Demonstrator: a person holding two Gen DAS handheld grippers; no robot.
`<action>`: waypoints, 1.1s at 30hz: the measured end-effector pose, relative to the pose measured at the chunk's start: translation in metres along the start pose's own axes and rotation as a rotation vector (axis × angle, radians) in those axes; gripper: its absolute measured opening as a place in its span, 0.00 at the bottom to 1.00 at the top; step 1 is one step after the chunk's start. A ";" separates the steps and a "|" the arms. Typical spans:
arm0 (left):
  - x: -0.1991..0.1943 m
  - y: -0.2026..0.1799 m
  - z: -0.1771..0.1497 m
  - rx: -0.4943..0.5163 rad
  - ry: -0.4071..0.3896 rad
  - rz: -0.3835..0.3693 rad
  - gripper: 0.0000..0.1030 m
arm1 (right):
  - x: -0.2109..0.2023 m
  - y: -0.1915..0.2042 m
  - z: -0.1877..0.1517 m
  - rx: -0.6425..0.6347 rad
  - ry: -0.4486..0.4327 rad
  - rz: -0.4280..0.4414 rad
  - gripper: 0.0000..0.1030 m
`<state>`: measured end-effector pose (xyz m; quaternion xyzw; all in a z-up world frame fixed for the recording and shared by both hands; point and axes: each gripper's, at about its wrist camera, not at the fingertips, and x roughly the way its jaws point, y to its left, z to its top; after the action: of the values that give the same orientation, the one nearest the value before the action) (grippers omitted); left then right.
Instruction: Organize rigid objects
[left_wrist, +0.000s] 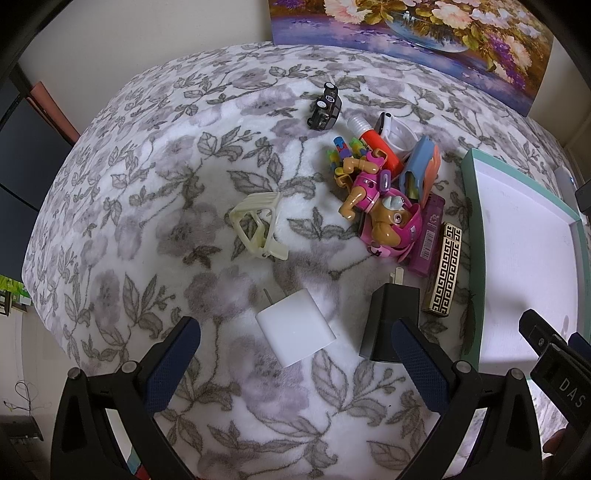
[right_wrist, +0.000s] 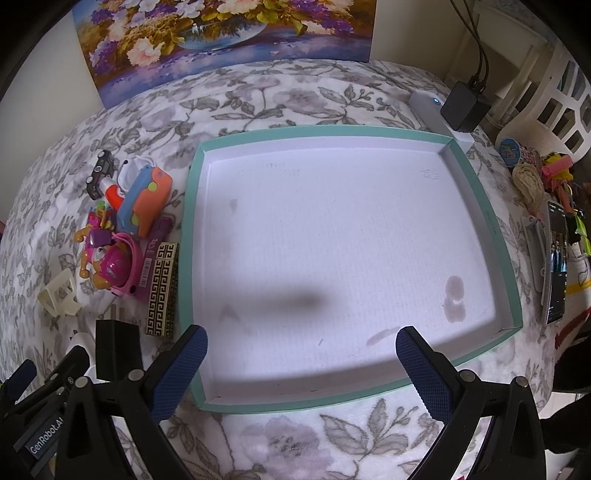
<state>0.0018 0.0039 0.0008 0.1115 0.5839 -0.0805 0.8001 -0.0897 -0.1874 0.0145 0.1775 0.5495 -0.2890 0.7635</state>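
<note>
So the whole setup reads like a "sort the junk into the box" job that hasn't really kicked off yet: the teal-rimmed tray fills the middle of the right wrist view and its white floor is bare apart from a few stains, while all the stuff is piled just off its left edge. The right gripper hangs over the tray's near edge with its jaws spread wide and nothing between them, probably just parked there since that's the drop zone. The left gripper is also wide open and empty, and the way it's lined up is the interesting bit: the white charger block sits at lower centre of the left wrist view, right between the two blue pads but not touched by either, so it looks like the first pick. The black charger lies just beside the right-hand pad, close enough that it might get nudged. Further up the frame there's the cream plastic clip alone at centre, then the heap at centre right: a pink pup toy, a purple lighter, a gold-and-black patterned box nearest the tray, and a black toy car at the top. Everything rests on a floral blanket, soft enough that small flat things could sink in a bit.
</note>
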 end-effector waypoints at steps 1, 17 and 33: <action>0.000 0.000 0.000 0.000 0.000 0.001 1.00 | 0.000 0.000 0.000 0.000 0.000 0.000 1.00; 0.000 0.000 0.000 0.000 0.002 0.001 1.00 | 0.000 0.000 0.001 -0.002 0.003 0.002 1.00; 0.003 0.025 0.001 -0.099 -0.006 0.002 1.00 | 0.009 0.010 -0.003 -0.019 0.023 0.098 1.00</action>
<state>0.0105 0.0280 0.0000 0.0719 0.5846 -0.0512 0.8065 -0.0836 -0.1799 0.0044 0.2004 0.5516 -0.2442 0.7720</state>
